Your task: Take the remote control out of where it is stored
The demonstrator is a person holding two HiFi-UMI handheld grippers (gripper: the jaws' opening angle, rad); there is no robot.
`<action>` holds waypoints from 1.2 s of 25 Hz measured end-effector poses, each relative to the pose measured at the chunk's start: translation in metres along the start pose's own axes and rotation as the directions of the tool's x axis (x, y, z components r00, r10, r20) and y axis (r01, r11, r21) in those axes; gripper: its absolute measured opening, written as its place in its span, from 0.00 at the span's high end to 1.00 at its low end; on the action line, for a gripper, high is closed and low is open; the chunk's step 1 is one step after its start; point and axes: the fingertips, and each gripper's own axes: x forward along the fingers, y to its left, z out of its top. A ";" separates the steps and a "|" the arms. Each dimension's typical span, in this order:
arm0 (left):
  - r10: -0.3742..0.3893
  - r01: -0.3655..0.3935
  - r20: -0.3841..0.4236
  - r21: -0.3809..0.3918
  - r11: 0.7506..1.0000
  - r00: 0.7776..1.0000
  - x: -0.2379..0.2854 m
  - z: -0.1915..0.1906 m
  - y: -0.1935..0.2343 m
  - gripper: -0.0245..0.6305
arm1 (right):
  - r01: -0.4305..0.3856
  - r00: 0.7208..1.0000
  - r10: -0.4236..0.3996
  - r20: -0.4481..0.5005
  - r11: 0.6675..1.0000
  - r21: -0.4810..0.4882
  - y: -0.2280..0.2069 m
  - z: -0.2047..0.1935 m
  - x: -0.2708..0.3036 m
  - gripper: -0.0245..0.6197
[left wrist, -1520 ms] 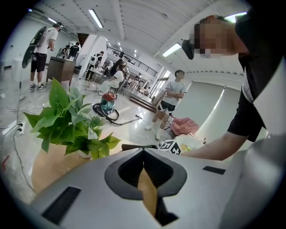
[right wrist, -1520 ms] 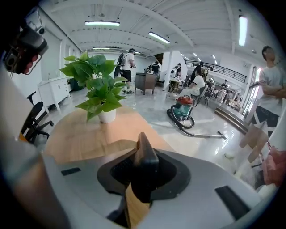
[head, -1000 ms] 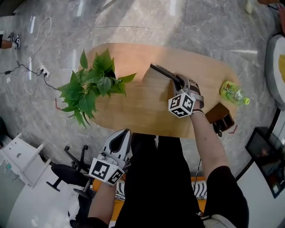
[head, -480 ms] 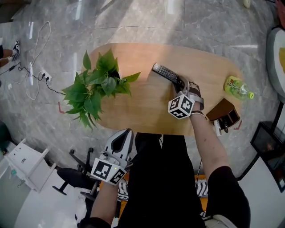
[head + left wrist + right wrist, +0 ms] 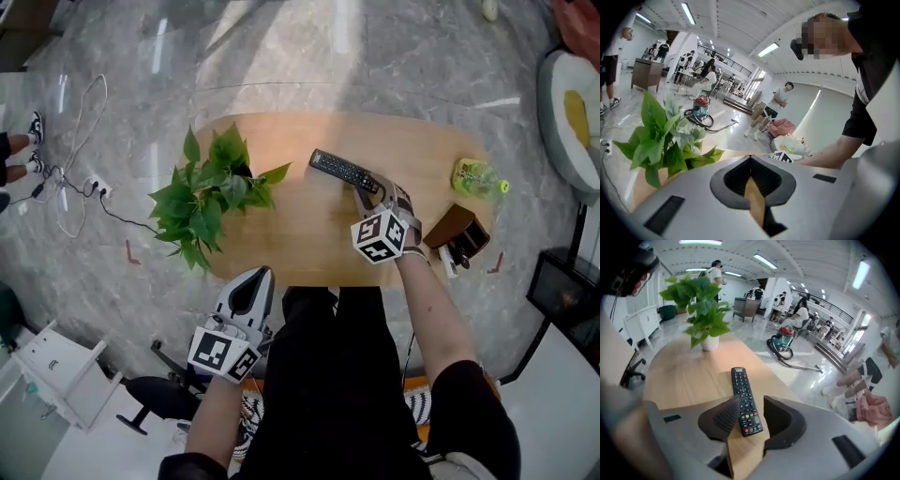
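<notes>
Between the jaws of the right gripper (image 5: 751, 409) the near end of the remote (image 5: 739, 380) is seen, lying flat on the table (image 5: 689, 376) with its far end pointing straight ahead of them. The jaws are parted: the left pad sits at the remote's edge, while a gap is left at the right pad, so nothing is clamped. The holder (image 5: 457, 230), judged to be the store, stands to the right of and behind these jaws, well apart from the remote. The left gripper (image 5: 253, 281) is held off the table with its jaws pressed together on nothing; the plant (image 5: 661, 136) is seen ahead of them and to the left.

The remote is judged to be out of its store and set down, so the releasing step is in hand. A straight pull back along the jaws' own line is called for next, with the jaws kept wide so that the remote is not dragged.
</notes>
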 end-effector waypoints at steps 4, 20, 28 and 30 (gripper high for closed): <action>-0.013 0.011 0.031 0.060 0.998 0.999 -0.014 0.038 -0.011 0.95 | 0.011 0.995 -0.035 0.096 0.972 0.234 -0.016 0.031 -0.070 0.72; -0.187 0.076 0.273 0.371 0.926 0.944 -0.039 0.229 -0.080 0.95 | 0.241 0.738 -0.532 0.414 0.782 0.575 -0.120 0.133 -0.365 0.93; -0.261 0.151 0.244 0.392 0.908 0.934 -0.037 0.227 -0.113 0.95 | 0.235 0.676 -0.605 0.422 0.719 0.655 -0.112 0.128 -0.417 0.93; -0.290 0.179 0.232 0.406 0.896 0.929 -0.035 0.226 -0.121 0.95 | 0.237 0.664 -0.619 0.421 0.707 0.666 -0.108 0.125 -0.423 0.93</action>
